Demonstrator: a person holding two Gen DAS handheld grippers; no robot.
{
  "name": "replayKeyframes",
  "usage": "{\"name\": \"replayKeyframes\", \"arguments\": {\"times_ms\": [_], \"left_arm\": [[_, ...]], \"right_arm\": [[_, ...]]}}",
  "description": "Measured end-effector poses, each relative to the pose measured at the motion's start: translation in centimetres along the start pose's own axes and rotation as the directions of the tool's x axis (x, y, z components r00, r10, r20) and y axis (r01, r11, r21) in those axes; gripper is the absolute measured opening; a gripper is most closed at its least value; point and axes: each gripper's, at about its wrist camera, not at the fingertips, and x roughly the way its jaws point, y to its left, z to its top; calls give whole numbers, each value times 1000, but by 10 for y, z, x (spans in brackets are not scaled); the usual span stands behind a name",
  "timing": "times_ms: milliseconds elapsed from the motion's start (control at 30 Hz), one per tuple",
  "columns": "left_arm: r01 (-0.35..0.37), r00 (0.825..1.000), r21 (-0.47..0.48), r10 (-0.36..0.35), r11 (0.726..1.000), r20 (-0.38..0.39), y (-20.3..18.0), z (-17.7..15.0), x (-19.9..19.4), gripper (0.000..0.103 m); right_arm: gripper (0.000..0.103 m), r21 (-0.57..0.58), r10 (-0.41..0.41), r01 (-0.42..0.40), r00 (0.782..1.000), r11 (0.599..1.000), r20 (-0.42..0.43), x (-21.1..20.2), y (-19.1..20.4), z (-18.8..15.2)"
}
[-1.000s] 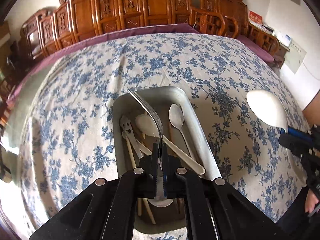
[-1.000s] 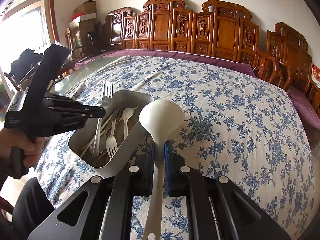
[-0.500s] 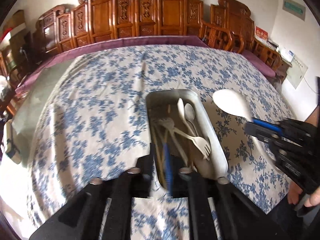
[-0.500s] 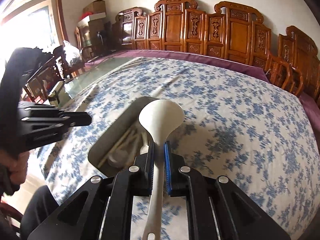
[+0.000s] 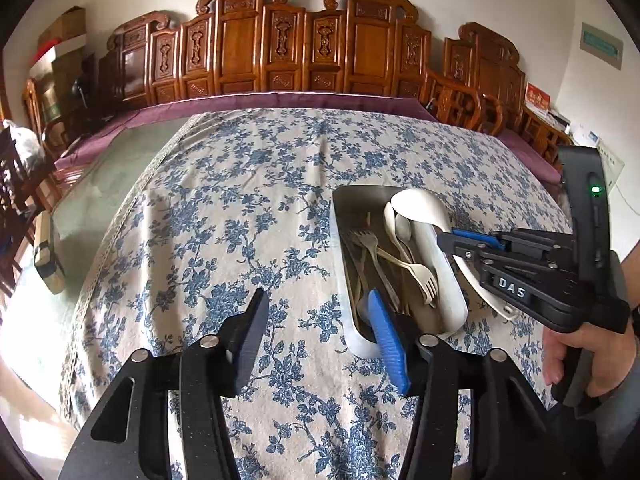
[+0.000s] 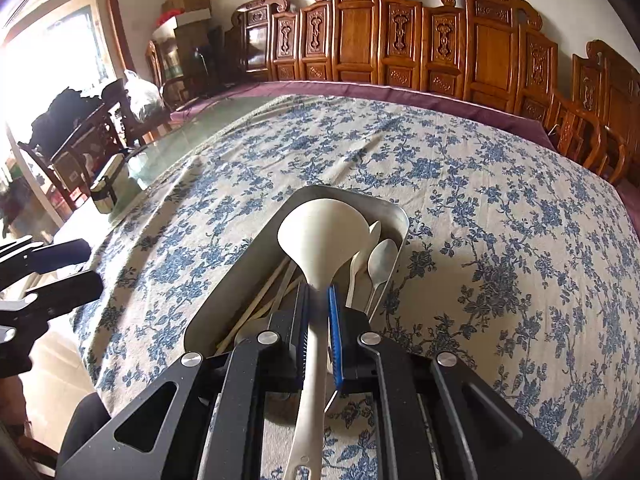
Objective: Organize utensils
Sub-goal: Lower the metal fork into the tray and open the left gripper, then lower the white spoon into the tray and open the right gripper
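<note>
A metal tray on the floral tablecloth holds forks, spoons and chopsticks. My left gripper is open and empty, pulled back to the near left of the tray. My right gripper is shut on the handle of a white ladle, whose bowl hangs over the tray. The left wrist view shows the ladle over the tray's far end with the right gripper beside it. A white plastic fork and a metal fork lie in the tray.
The tablecloth covers a large table with a bare glass strip at the left. Carved wooden chairs line the far edge. A small dark box stands on the glass at the left.
My left gripper let go of the metal fork into the tray, opened and drew back to the left. My right gripper carried the ladle over the tray.
</note>
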Motion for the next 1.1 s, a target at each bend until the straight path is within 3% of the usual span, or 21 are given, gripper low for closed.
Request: {"name": "replayKeyframes", "arguments": {"times_ms": [333, 700, 1100], "left_arm": [[-20, 1000, -30, 19, 999, -15, 12, -5, 10, 85], [-21, 999, -47, 19, 999, -27, 17, -8, 14, 90], [-26, 999, -44, 25, 999, -29, 16, -8, 16, 90]], "right_arm": [[11, 42, -3, 5, 998, 999, -60, 42, 2, 10], [11, 85, -21, 29, 996, 996, -90, 70, -1, 15], [13, 62, -1, 5, 998, 998, -60, 58, 3, 14]]}}
